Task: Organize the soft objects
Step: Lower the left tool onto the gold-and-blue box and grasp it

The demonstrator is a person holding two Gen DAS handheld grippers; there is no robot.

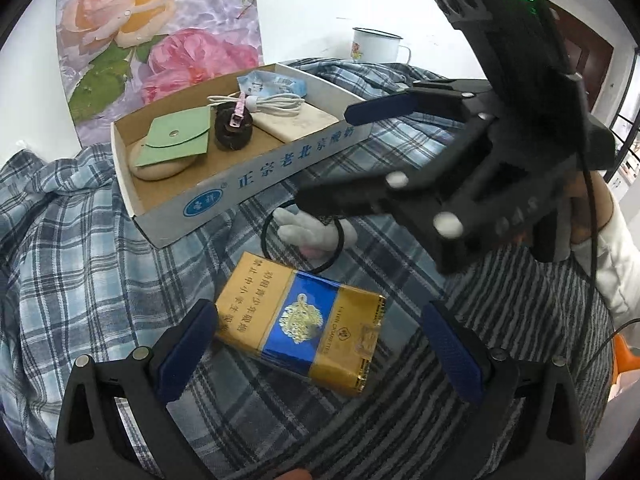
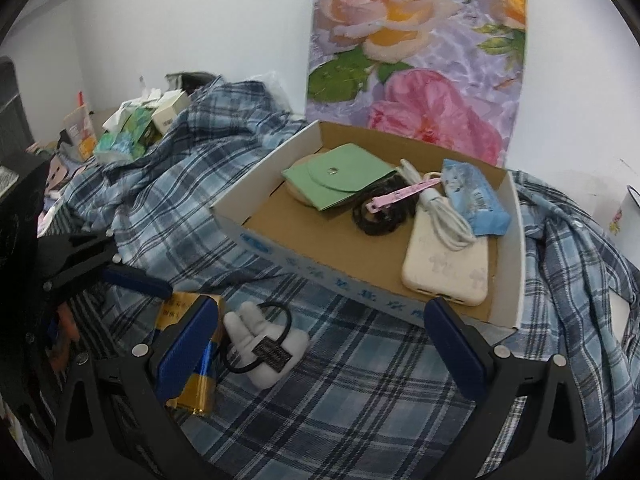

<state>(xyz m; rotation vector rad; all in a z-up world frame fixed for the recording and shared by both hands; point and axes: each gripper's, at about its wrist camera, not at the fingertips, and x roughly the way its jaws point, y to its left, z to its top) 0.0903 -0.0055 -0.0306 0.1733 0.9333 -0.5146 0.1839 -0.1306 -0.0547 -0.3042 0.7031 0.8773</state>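
A gold and blue soft cigarette pack [image 1: 304,320] lies on the plaid cloth between the open fingers of my left gripper [image 1: 320,344]. Beyond it lies a black hair tie with a white plush charm [image 1: 312,236], also in the right wrist view [image 2: 264,344]. My right gripper [image 2: 320,344] is open and empty above the cloth, just right of the hair tie; in the left wrist view it [image 1: 344,156] hovers over the hair tie. The cardboard box [image 2: 360,292] holds a green pouch [image 2: 340,176], a dark scrunchie [image 2: 380,216], a white cable [image 2: 440,216], a tissue pack [image 2: 476,200] and a cream phone case [image 2: 448,268].
A floral board [image 2: 416,60] leans on the wall behind the box. An enamel mug [image 1: 376,44] stands at the back. Small boxes and packets [image 2: 132,132] are piled at the far left. The plaid cloth [image 2: 360,392] covers the surface in folds.
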